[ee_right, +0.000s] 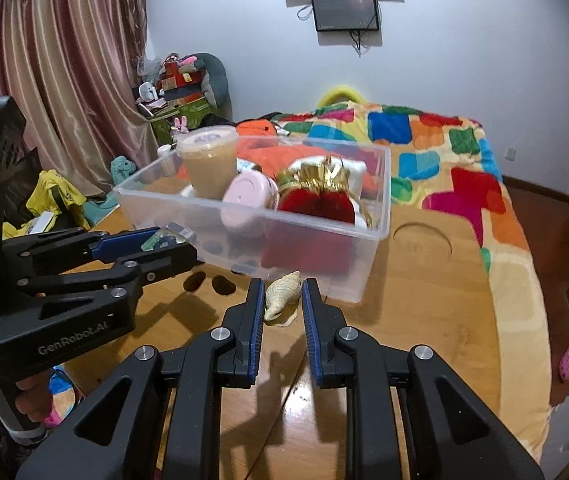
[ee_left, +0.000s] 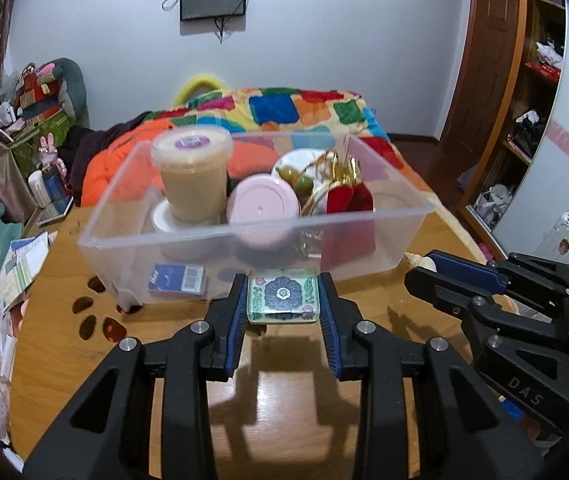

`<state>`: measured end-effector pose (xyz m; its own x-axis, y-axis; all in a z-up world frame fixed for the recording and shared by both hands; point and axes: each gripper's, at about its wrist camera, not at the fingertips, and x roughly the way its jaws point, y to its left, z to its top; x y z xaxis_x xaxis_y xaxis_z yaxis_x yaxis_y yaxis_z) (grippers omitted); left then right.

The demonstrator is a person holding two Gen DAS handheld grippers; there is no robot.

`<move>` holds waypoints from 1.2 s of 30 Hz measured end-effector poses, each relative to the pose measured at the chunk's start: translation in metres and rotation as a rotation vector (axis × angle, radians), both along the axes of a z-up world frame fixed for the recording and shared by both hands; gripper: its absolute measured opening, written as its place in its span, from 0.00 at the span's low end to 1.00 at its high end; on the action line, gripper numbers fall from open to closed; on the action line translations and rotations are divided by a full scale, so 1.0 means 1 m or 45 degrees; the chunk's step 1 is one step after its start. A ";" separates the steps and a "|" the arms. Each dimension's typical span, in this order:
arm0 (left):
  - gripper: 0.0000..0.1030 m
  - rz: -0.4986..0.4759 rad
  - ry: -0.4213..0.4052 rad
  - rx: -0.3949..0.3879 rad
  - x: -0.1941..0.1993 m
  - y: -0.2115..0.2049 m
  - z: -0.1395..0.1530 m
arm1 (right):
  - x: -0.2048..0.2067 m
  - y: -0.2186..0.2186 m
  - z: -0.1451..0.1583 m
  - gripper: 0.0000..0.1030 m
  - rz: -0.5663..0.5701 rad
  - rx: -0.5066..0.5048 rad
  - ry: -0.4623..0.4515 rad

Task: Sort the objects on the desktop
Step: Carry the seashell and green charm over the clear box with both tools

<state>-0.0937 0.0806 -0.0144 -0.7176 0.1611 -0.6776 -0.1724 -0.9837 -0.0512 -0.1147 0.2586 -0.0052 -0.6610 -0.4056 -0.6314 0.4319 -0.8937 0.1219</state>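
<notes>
Glass tile [ee_left: 283,295], flower-patterned, was clamped in the left tool [ee_left: 283,300]; seashell [ee_right: 281,294] sat pinched in the right tool [ee_right: 283,300]. Both hung above the table [ee_right: 424,320], with the clear bin [ee_left: 244,236] directly ahead toward its far edge, the tile the nearer to its front wall.

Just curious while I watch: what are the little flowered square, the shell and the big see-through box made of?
Square block: seems to be glass or clear resin, glossy, its flower picture showing under a clear layer. Shell: looks like real seashell, matte cream and ribbed. Box: clear plastic, smooth, contents visible through its walls.
</notes>
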 end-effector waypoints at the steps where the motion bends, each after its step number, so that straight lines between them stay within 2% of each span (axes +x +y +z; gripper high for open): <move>1: 0.32 0.000 0.007 0.003 0.001 -0.002 0.002 | 0.000 -0.002 0.004 0.16 0.002 0.007 0.012; 6: 0.32 -0.005 0.018 0.035 -0.005 -0.010 0.012 | -0.003 -0.009 0.017 0.16 0.006 0.036 0.064; 17: 0.32 0.023 0.067 0.031 -0.025 -0.026 0.029 | -0.017 -0.016 0.031 0.16 0.024 0.100 0.127; 22: 0.32 0.024 0.065 0.008 -0.039 -0.028 0.027 | -0.033 -0.021 0.029 0.16 0.035 0.088 0.118; 36: 0.32 0.015 0.015 0.033 -0.066 -0.030 0.010 | -0.069 -0.041 0.013 0.16 0.080 0.057 0.050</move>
